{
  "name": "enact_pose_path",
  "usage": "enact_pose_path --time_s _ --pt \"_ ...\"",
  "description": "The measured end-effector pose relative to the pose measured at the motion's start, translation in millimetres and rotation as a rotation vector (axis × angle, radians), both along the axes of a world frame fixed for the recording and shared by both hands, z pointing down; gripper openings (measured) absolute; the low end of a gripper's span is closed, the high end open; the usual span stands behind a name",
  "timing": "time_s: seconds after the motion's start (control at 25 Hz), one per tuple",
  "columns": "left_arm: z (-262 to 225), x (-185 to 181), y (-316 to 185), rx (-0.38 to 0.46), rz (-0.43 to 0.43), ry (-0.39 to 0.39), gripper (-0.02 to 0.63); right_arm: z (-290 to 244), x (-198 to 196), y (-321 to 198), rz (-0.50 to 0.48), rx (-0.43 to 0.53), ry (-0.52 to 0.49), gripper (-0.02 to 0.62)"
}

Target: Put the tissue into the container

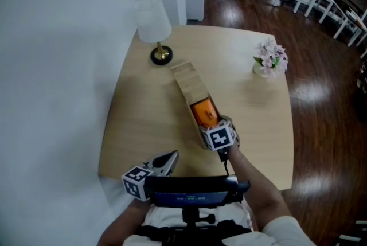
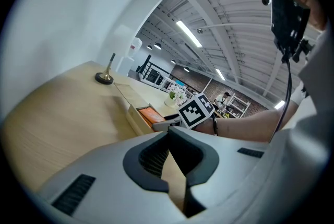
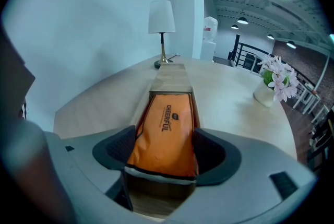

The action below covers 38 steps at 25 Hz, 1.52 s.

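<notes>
The orange tissue pack [image 1: 203, 112] lay lengthwise in the near end of the long wooden container [image 1: 188, 79], printed face up. Its long axis ran with the box, from the person toward the lamp [image 1: 153, 22]. The right gripper [image 1: 210, 124] stood over the pack's near end with its jaws spread to either side; whether the pads touched the pack was unclear. The left gripper [image 1: 171, 157] hung by the table's [image 1: 137, 124] near edge, jaws together and empty, well apart from the container. The box sat mid-table, away from every edge, with bare tabletop on both sides. The lamp stood just beyond its far end, and the flowers [image 1: 270, 58] stood well to the right.
</notes>
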<state>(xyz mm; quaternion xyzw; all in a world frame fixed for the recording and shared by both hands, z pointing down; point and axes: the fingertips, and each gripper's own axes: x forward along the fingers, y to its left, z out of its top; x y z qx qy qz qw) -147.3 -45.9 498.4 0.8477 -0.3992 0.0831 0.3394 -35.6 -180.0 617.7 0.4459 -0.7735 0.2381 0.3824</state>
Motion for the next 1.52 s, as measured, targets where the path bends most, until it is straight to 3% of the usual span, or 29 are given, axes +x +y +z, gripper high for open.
enact_pose_path --time_s 0.28,0.68,1.12,1.52 --pt "-2 15 -3 0.006 0.024 0.022 -0.006 -16 9 -6 0.011 0.061 -0.026 0.36" --pt "-19 41 -8 0.041 0.063 0.112 -0.006 -74 53 32 0.07 0.119 -0.234 0.35" --pt "-42 74 -5 0.073 0.141 0.158 -0.007 -116 117 83 0.187 0.207 -0.316 0.019" --pt "-53 114 13 0.078 0.287 0.137 -0.006 -123 134 133 0.293 0.205 -0.434 -0.002"
